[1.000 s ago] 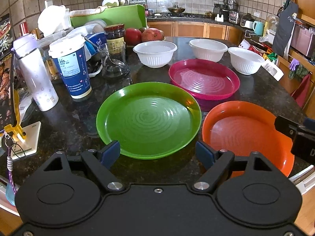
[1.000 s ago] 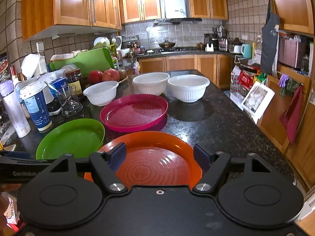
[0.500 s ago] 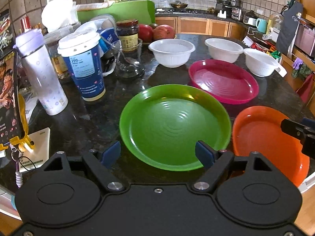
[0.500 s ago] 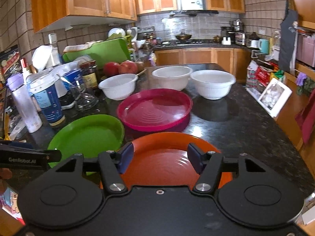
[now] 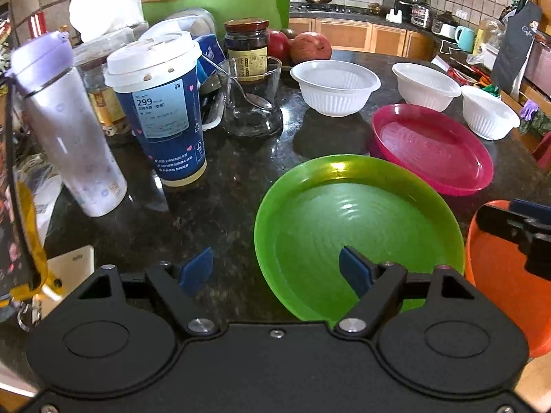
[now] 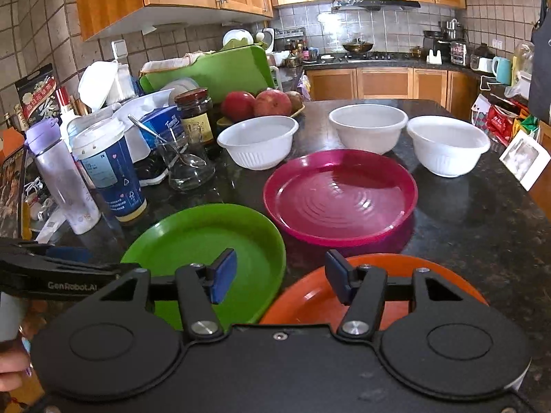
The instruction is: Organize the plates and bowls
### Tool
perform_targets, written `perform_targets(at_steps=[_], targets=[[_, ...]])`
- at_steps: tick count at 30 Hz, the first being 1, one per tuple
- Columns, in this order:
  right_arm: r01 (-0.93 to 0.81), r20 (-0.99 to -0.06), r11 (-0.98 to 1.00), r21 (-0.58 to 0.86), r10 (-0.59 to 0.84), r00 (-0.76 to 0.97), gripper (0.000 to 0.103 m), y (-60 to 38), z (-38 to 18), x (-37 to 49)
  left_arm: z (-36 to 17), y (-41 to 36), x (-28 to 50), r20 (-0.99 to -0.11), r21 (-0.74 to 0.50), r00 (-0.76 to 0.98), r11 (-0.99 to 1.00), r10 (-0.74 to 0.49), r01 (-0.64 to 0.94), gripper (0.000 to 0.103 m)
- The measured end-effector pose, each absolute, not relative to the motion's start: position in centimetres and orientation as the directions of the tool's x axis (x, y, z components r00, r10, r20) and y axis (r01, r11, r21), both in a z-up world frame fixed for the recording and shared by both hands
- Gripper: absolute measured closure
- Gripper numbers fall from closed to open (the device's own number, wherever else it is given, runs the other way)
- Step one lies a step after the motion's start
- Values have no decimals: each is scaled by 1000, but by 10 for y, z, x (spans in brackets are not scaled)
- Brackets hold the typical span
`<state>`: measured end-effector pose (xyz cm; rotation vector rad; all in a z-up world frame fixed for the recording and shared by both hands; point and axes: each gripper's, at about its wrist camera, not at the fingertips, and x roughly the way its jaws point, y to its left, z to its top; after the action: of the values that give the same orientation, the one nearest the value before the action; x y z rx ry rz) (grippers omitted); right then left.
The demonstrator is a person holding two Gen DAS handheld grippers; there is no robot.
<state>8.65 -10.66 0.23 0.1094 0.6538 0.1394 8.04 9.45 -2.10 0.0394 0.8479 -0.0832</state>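
Your left gripper (image 5: 275, 270) hung low over the dark stone counter (image 5: 220, 186), jaws spread wide and holding nothing; its right finger sat above the near rim of the green plate (image 5: 358, 220), its left finger above bare counter. To its left stood a lidded blue paper cup (image 5: 162, 110) and a pale purple-capped bottle (image 5: 69, 137), with a glass holding a spoon (image 5: 251, 99) and a dark jar (image 5: 246, 48) behind them, crowding that side of the counter.

Your right gripper (image 6: 279, 280) was also open and empty, though less wide, straddling the gap between the green plate and the orange plate (image 6: 310, 303). The two plates lay just beside each other; whether their rims touched could not be told. The pink plate (image 6: 341, 196) lay flat behind them, near the counter's middle. Three white bowls (image 6: 258, 141) stood upright in a row beyond it, mouths up, well apart from your fingers. All three plates rested flat, face up. Red fruit (image 6: 261, 103) sat behind the leftmost bowl.
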Motion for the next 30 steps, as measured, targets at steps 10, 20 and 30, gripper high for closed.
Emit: perform_targets(at_steps=[10,20,30], targets=[[-68,-654,992,107,122,747,61,-86,-11,115,-31,108,104,-779,-20,614,985,-124,173,40],[-73,-695,991,109,129,708,68,-97,-20,141,-35,108,115,-807,-32,581,989,-109,141,51],[-104,-736,978,182,205,645,81,-108,-31,162,-33,101,121,-826,-24,559,996,-70,89,60]])
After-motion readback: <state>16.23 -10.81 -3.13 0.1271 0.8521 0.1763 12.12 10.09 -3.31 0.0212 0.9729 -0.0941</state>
